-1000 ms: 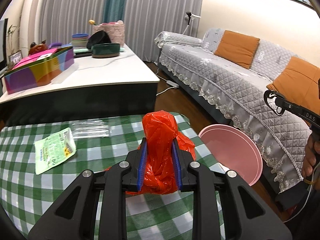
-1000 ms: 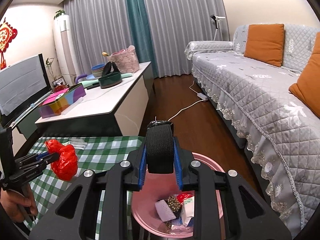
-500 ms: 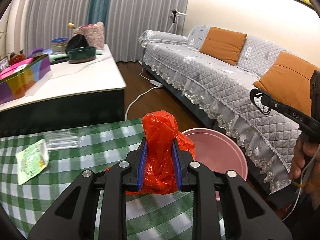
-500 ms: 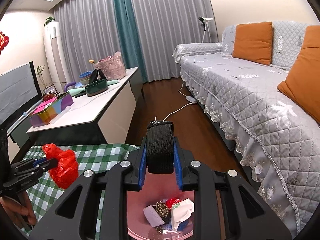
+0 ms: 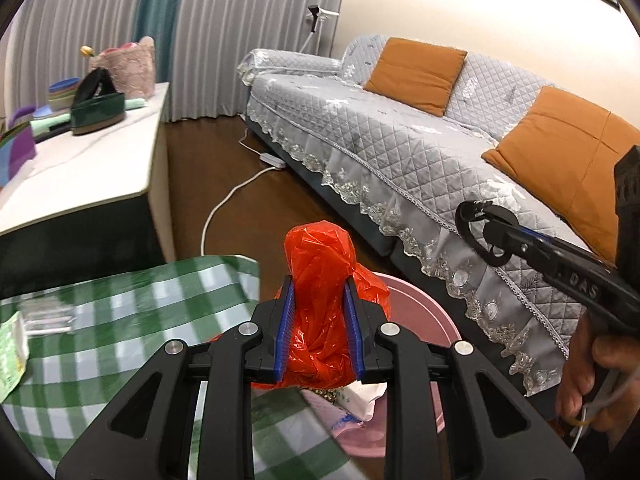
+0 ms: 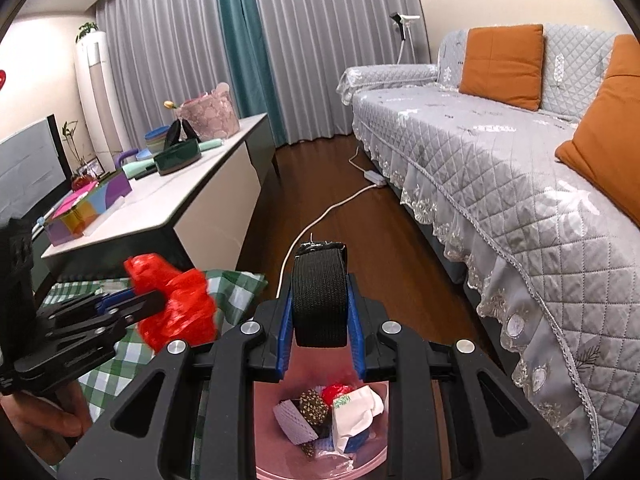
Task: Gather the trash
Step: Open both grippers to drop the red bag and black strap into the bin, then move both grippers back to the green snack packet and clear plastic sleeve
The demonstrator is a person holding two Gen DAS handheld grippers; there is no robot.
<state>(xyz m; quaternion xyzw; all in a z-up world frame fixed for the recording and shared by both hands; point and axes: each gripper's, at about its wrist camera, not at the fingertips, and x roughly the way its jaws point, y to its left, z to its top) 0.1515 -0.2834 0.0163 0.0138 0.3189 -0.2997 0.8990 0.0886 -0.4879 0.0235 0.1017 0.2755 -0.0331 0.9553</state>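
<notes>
1 red bag (image 5: 320, 304), 1 pink bin (image 5: 420, 320).

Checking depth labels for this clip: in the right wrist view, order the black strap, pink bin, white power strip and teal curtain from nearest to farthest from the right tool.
1. Black strap: clamped in the right tool.
2. Pink bin: just below and ahead of it.
3. White power strip: on the floor beside the sofa.
4. Teal curtain: at the far wall.

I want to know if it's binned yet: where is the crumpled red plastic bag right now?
Not yet: the crumpled red plastic bag is clamped in the left gripper, held over the green checked tablecloth's edge, beside the pink plastic bin.
</notes>
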